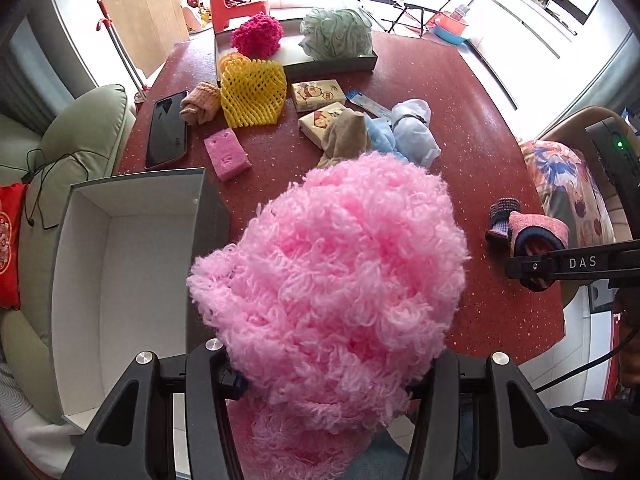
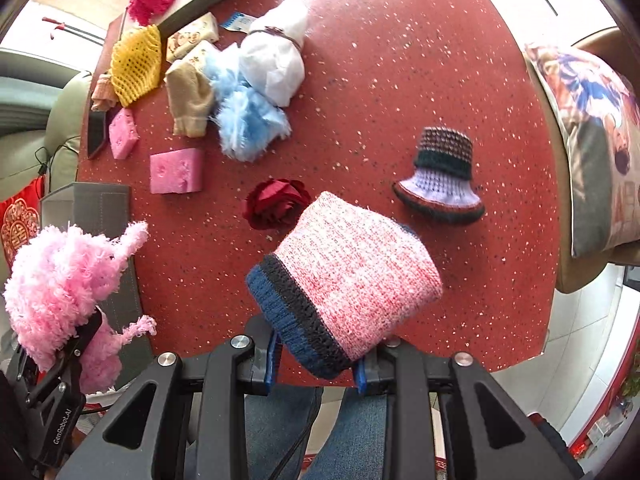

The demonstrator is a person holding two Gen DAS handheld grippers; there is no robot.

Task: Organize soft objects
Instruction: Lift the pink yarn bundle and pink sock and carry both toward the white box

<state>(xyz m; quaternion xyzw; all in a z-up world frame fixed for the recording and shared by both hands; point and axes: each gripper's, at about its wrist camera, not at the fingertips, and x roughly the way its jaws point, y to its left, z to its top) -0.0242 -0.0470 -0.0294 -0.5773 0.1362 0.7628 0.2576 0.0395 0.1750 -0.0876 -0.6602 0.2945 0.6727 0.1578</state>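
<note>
**A:** What does each hand hold?

**B:** In the left wrist view, the left gripper [image 1: 324,376] has its jaws clamped on a fluffy pink yarn ball [image 1: 332,268] that fills the centre and lower middle of the frame, held above the red table [image 1: 460,92]. In the right wrist view, the right gripper [image 2: 316,364] has its jaws closed on the dark-banded cuff of a pink knitted piece [image 2: 352,276], which hangs over the table near the lower centre.

**B:** Both items are clear of the tabletop.

**A:** Where would they go?

**B:** An open grey box [image 1: 64,280] with a white inside sits at the lower left of the left view, just beside the pink ball, with nothing visible in it. A second tray [image 1: 332,64] at the upper centre already holds a magenta pom-pom [image 1: 256,36] and a green mesh puff [image 1: 336,32].

**A:** So which step is this?

**B:** I judge it as the carrying stage: both things are lifted, neither placed. The next move likely calls for bringing the pink ball over the near box, lowering it inside and opening the jaws. Loose yarn may cling to the pads.

**A:** What is left?

**B:** Plenty: a yellow foam net [image 1: 252,92], a pink sponge [image 1: 227,154], a blue fluffy bundle [image 2: 248,120] and a striped knitted piece [image 2: 440,176] lie on the table.
</note>
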